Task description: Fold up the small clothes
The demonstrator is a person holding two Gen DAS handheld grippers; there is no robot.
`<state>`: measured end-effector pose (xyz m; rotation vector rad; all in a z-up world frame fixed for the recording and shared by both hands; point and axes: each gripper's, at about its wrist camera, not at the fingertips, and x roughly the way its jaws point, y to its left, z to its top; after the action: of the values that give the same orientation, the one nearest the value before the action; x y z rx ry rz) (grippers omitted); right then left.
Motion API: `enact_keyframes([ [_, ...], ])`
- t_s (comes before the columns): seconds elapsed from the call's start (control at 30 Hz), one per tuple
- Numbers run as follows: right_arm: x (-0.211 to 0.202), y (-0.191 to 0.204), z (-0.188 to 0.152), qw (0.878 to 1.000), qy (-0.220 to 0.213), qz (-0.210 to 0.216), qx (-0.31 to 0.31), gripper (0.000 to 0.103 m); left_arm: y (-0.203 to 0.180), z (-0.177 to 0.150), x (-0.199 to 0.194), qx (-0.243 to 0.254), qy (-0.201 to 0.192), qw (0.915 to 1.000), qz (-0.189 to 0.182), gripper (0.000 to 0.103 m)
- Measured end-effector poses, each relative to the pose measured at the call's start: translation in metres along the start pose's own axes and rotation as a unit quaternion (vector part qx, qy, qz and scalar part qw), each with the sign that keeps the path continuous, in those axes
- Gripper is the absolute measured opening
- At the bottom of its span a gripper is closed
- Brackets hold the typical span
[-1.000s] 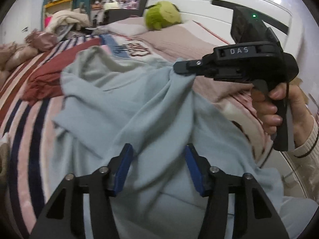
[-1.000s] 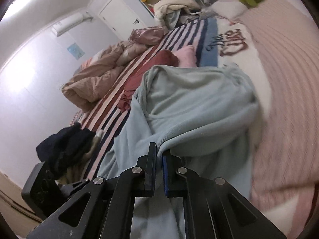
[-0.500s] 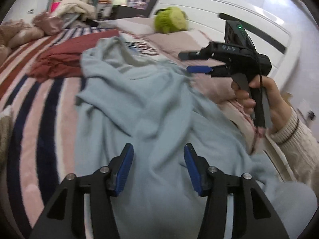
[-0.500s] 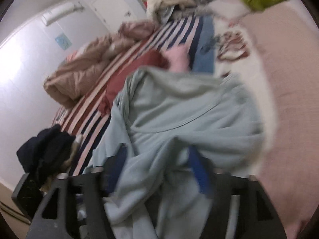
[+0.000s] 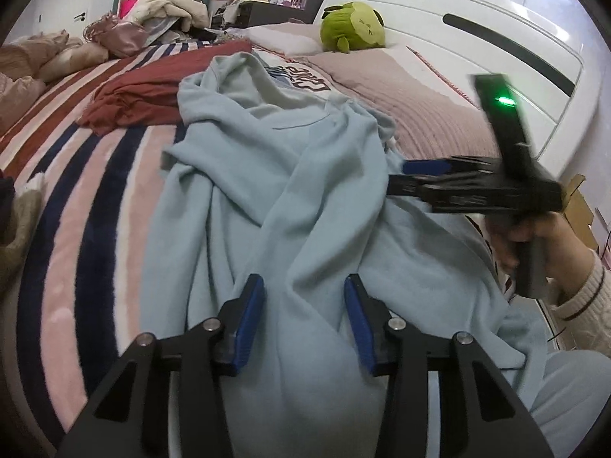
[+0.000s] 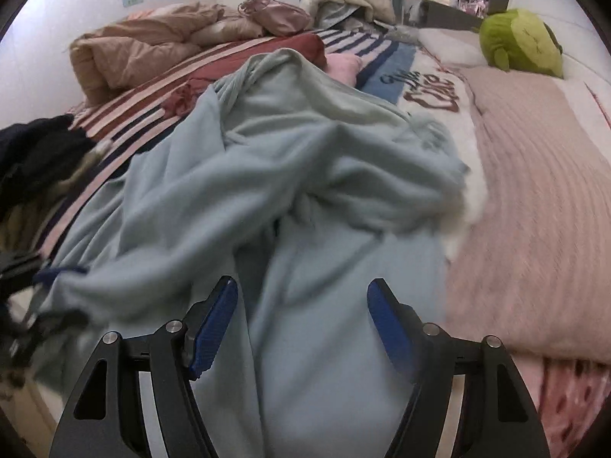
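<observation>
A light blue garment point(image 5: 290, 198) lies rumpled along the bed; it also shows in the right wrist view point(image 6: 305, 191). My left gripper point(image 5: 303, 305) is open and empty, low over the garment's near end. My right gripper point(image 6: 301, 305) is open and empty, just above the cloth. In the left wrist view the right gripper point(image 5: 404, 177) is at the garment's right edge, held by a hand point(image 5: 542, 240).
The bed has a striped blanket point(image 5: 88, 198) on the left and a pink cover point(image 5: 420, 118) on the right. A folded dark red garment point(image 5: 141, 95) lies beyond. A green plush point(image 5: 353, 26) sits by the white headboard point(image 5: 477, 34). Dark clothes point(image 6: 34, 152) lie at the left edge.
My right gripper let go of the light blue garment and opened. It then dropped lower beside the cloth. The lifted fold fell back onto the bed. My left gripper stayed open.
</observation>
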<state>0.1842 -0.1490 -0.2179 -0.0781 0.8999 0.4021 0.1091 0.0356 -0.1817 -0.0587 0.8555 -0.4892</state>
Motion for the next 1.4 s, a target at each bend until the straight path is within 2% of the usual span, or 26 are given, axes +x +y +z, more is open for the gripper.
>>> enact_keyframes([
  [0.07,0.017,0.004,0.007,0.999,0.015,-0.031,-0.007,0.047,0.0,-0.003,-0.003,0.001,0.001,1.0,0.003,0.04],
  [0.13,0.023,0.002,0.008,0.998,0.013,-0.057,-0.018,0.014,0.004,-0.004,-0.003,-0.001,0.002,1.0,0.002,0.04],
  [0.17,0.02,0.001,0.008,0.998,0.009,-0.058,-0.017,0.005,0.005,-0.005,-0.004,-0.002,0.002,1.0,0.001,0.04],
  [0.23,0.008,-0.006,0.005,0.998,0.0,-0.062,-0.006,0.002,0.009,-0.006,-0.004,-0.006,0.002,1.0,-0.007,0.04],
  [0.37,-0.021,-0.013,-0.003,0.993,-0.021,-0.108,-0.035,0.0,0.008,-0.003,-0.003,-0.002,-0.001,0.9999,-0.011,0.04],
  [0.43,-0.038,-0.024,-0.007,0.985,-0.036,-0.164,-0.039,0.0,0.007,-0.002,-0.003,0.001,-0.004,0.9999,-0.015,0.04],
  [0.5,-0.051,-0.039,-0.007,0.983,-0.036,-0.176,-0.027,0.0,0.005,-0.002,-0.003,0.006,-0.006,0.9998,-0.017,0.04],
  [0.53,-0.055,-0.045,-0.008,0.986,-0.033,-0.163,-0.018,0.0,0.005,-0.002,-0.002,0.008,-0.005,0.9999,-0.013,0.041],
  [0.6,-0.064,-0.054,-0.011,0.995,-0.025,-0.094,-0.004,0.0,0.008,-0.001,0.0,0.004,-0.006,1.0,-0.006,0.042],
  [0.63,-0.066,-0.055,-0.013,0.997,-0.023,-0.077,-0.001,0.001,0.01,-0.001,0.0,-0.003,-0.009,0.9999,-0.007,0.042],
  [0.67,-0.065,-0.052,-0.014,0.998,-0.02,-0.067,0.001,0.005,0.012,0.001,-0.001,-0.011,-0.013,0.9998,-0.008,0.042],
  [0.73,-0.058,-0.045,-0.017,0.998,-0.013,-0.053,0.003,0.037,0.015,0.003,-0.003,-0.02,-0.019,0.9996,-0.009,0.043],
  [0.77,-0.053,-0.041,-0.017,0.999,-0.013,-0.049,0.004,0.041,0.016,0.004,-0.005,-0.02,-0.021,0.9996,-0.007,0.044],
  [0.83,-0.037,-0.032,-0.014,0.999,-0.006,-0.037,0.005,0.043,0.016,0.003,-0.009,-0.014,-0.022,0.9997,0.001,0.053],
  [0.9,-0.02,-0.028,-0.013,1.0,0.015,-0.015,0.016,0.048,0.017,0.001,-0.012,-0.006,-0.018,0.9998,0.006,0.057],
  [0.97,-0.008,-0.024,-0.015,0.999,0.03,-0.022,0.017,0.049,0.019,-0.004,-0.01,0.0,-0.01,0.9999,0.014,0.059],
  [1.03,-0.012,-0.023,-0.022,0.999,0.022,-0.037,0.01,0.052,0.024,-0.01,-0.009,0.0,-0.006,0.9999,0.009,0.059],
  [1.13,-0.027,-0.035,-0.04,0.999,0.016,-0.033,0.03,0.056,0.022,-0.018,-0.012,0.009,-0.009,0.9993,-0.035,0.059],
  [1.2,-0.037,-0.045,-0.054,0.998,0.023,-0.033,0.043,0.062,0.018,-0.021,-0.01,0.02,-0.007,0.999,-0.038,0.059],
  [1.27,-0.043,-0.051,-0.065,0.998,0.033,-0.024,0.048,0.062,0.015,-0.022,-0.006,0.031,-0.002,0.9994,-0.018,0.051],
  [1.33,-0.05,-0.05,-0.074,0.999,0.029,-0.009,0.044,0.062,0.015,-0.022,-0.006,0.03,-0.004,0.9995,0.007,0.019],
  [1.37,-0.051,-0.047,-0.076,0.999,0.027,-0.006,0.038,0.062,0.017,-0.021,-0.008,0.026,-0.007,0.9996,0.008,0.01],
  [1.4,-0.052,-0.043,-0.08,0.999,0.027,-0.013,0.03,0.062,0.019,-0.018,-0.013,0.017,-0.016,0.9997,0.0,0.008],
])
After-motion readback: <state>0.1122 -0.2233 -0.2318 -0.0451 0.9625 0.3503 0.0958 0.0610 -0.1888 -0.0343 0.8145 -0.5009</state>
